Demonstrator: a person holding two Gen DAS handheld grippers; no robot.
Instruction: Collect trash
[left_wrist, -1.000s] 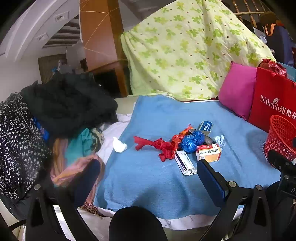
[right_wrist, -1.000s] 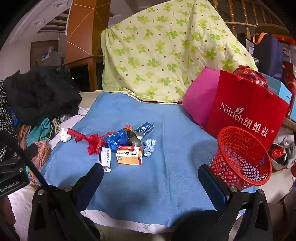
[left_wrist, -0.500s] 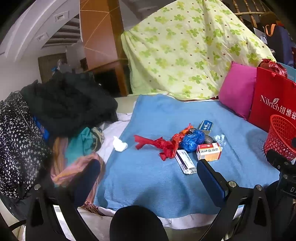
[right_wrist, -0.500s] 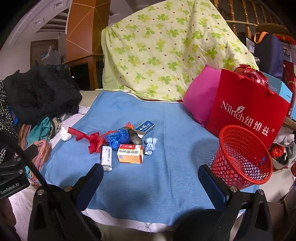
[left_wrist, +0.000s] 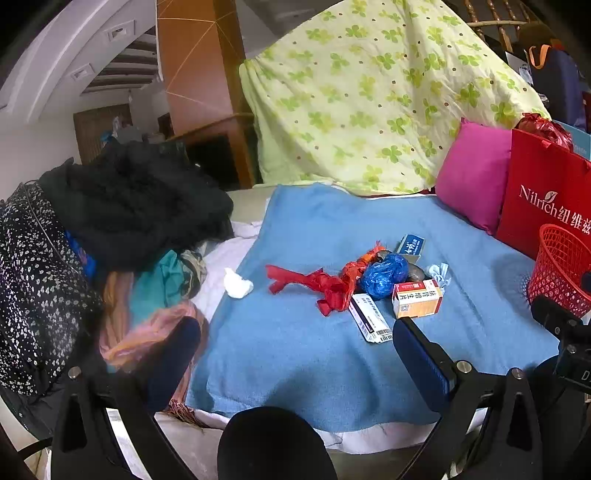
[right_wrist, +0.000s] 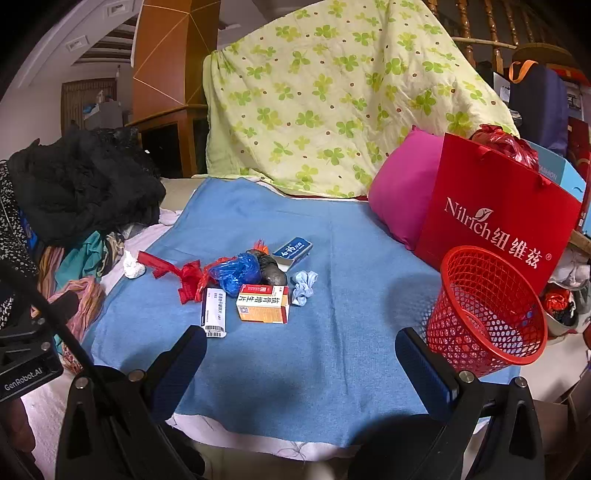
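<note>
A heap of trash lies mid-way on the blue blanket: a red ribbon, a crumpled blue bag, an orange-and-white medicine box, a flat white carton, a blue-and-white box, a pale blue wad and a white tissue. The red mesh basket stands at the blanket's right edge. My right gripper hangs open short of the heap. In the left wrist view my left gripper is open too, with the ribbon and tissue ahead of it.
A red paper bag and a pink pillow stand behind the basket. A green-flowered quilt rises at the back. Dark and coloured clothes are piled on the left. The blanket's front edge overhangs a white sheet.
Both views have shifted only slightly; the right gripper has crept a little nearer the heap. Nothing on the blanket has moved.
</note>
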